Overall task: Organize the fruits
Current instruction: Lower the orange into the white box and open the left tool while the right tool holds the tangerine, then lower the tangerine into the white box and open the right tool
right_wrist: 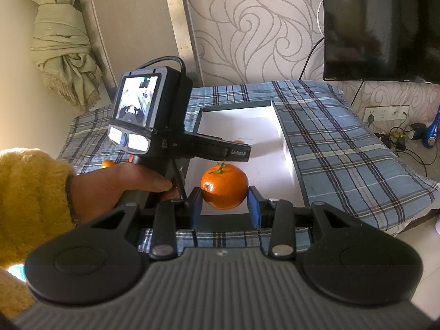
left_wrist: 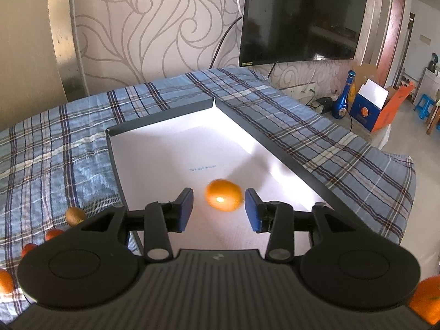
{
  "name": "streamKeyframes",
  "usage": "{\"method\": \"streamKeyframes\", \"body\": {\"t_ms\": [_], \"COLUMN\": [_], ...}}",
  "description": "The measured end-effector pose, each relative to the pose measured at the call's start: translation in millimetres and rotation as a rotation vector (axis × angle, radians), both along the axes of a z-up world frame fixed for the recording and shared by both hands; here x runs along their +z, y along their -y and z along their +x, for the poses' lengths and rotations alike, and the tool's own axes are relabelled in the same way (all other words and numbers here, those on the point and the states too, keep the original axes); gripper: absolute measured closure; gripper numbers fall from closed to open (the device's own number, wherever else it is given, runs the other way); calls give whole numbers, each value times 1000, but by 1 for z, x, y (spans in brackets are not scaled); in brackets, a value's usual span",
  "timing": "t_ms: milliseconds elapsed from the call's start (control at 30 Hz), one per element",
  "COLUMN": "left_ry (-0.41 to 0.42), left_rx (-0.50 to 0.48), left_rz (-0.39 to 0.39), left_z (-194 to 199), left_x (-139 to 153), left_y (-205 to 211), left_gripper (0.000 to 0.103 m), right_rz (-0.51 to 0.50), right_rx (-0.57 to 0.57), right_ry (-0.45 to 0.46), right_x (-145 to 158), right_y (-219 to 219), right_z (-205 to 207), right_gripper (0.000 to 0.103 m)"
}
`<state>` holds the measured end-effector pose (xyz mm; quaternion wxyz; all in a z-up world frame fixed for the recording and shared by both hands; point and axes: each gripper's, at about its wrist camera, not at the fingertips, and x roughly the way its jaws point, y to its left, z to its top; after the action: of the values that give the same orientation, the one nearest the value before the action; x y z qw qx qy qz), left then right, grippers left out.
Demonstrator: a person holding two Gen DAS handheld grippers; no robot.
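Note:
A shallow white tray with dark walls (left_wrist: 165, 115) lies on the plaid cloth. In the left wrist view my left gripper (left_wrist: 218, 210) is open over the tray's near end, and a mandarin (left_wrist: 224, 194) sits blurred between and just beyond its blue pads, apart from both. In the right wrist view my right gripper (right_wrist: 224, 206) is shut on a stemmed mandarin (right_wrist: 224, 187), held near the tray's front edge (right_wrist: 291, 148). The left gripper's body (right_wrist: 154, 126) and the hand holding it are to its left.
Loose fruit lies on the plaid cloth (left_wrist: 55, 143) left of the tray: a kiwi (left_wrist: 74, 216), small red fruits (left_wrist: 53, 233) and a mandarin (left_wrist: 5, 280). Another orange (left_wrist: 426, 299) shows at the lower right. A TV (left_wrist: 299, 16) hangs on the wall behind.

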<state>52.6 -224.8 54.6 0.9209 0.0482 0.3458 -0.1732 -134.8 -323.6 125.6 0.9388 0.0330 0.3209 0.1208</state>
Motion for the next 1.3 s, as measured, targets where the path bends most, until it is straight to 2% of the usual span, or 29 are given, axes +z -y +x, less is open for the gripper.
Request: {"method": "streamKeyframes", "body": {"t_ms": [167,233,300,633,900,1300], "left_ry": [6,12,18,20,5,25], "left_rx": [30,47,65,150,227,304], "left_rz": [-3,1,2,12,-10,2], "left_z": [-7,-11,-15,-38,-62,-90], "left_x": [10,15,19,33,39,41], "left_y": [-7,-12,-16,-45,-76,-105], "left_gripper": [56,48,46,46,46,38], "right_rz": [13,14,17,39,61,63], "right_rx": [3,3,12,46,71,79], "right_ry": [2,0,0,17,16,5], "right_x": [0,-1,-1,-1,-4,-9], "right_y": [2,2,0,-5,-11,-13], "right_z": [3,5,7,18,28,41], "right_gripper": [65,65,65,65,65,65]}}
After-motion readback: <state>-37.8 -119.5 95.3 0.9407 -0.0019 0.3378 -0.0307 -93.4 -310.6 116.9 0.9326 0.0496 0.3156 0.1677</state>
